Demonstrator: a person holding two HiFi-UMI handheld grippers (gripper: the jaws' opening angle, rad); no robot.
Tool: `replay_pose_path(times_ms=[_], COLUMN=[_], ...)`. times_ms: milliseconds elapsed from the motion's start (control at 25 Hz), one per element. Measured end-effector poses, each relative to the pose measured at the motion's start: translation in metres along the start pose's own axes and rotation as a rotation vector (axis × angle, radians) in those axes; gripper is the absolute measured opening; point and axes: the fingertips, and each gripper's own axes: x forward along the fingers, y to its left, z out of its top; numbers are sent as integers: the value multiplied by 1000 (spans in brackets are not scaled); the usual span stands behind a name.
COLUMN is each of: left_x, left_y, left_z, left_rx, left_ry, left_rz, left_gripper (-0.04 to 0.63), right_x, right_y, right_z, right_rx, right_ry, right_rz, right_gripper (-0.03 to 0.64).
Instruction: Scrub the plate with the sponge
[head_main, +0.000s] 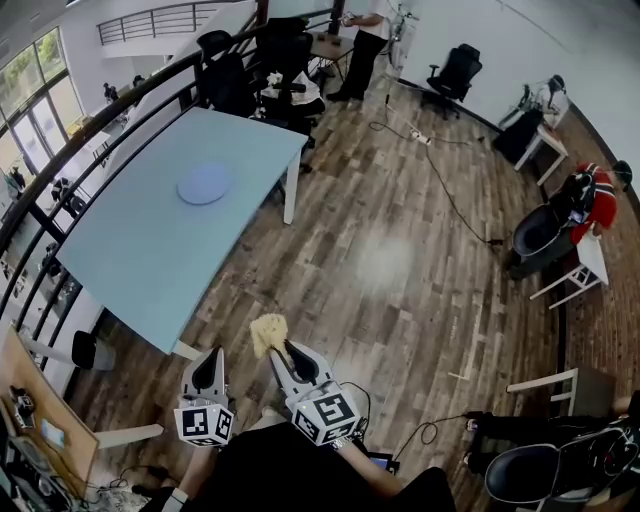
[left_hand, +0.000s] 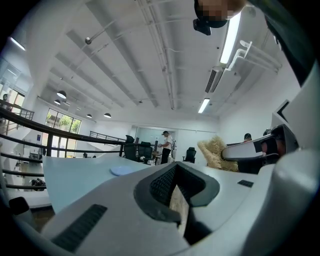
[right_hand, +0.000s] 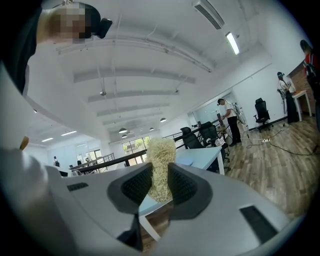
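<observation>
Firmly between right gripper (right_hand: 160, 181) jaws, sponge (right_hand: 161, 155); left gripper (left_hand: 176, 189) jaws together.

Left claw (head_main: 207, 366), right claw (head_main: 281, 352): light grey, dark ribbed pads (right_hand: 135, 187), black-white marker cubes (head_main: 205, 423); black clothing (head_main: 290, 472).

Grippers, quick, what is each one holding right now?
Left gripper: shut, holding nothing.
Right gripper: shut on the sponge.

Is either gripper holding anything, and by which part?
The right gripper pinches the sponge by one end; the rest sticks out past the jaws. The left gripper is shut, empty.
</observation>
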Motion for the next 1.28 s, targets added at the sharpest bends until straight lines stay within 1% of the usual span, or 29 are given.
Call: replay_pose_path(times_ms=[320,480,800,1080,1280], left_x=[49,77,147,193,225], left_y=[11,16,16,13,14], left_z=[-5,-5,7,11,14], left_rx=[2,12,24,37,42], left_ry=[18,28,23,28,14], left_rz=[19,29,76,145,201], left_gripper=[2,2,2,2,2], right_x=[45,75,128,164,186], right_y=[-32,-49,-97,-134,-162], right_z=[6,11,42,57,71], right_rx=[13,21,27,36,29], right_ry=[14,27,33,42,37], right_rz=[18,43,98,168,216], right_gripper=[83,83,83,83,83])
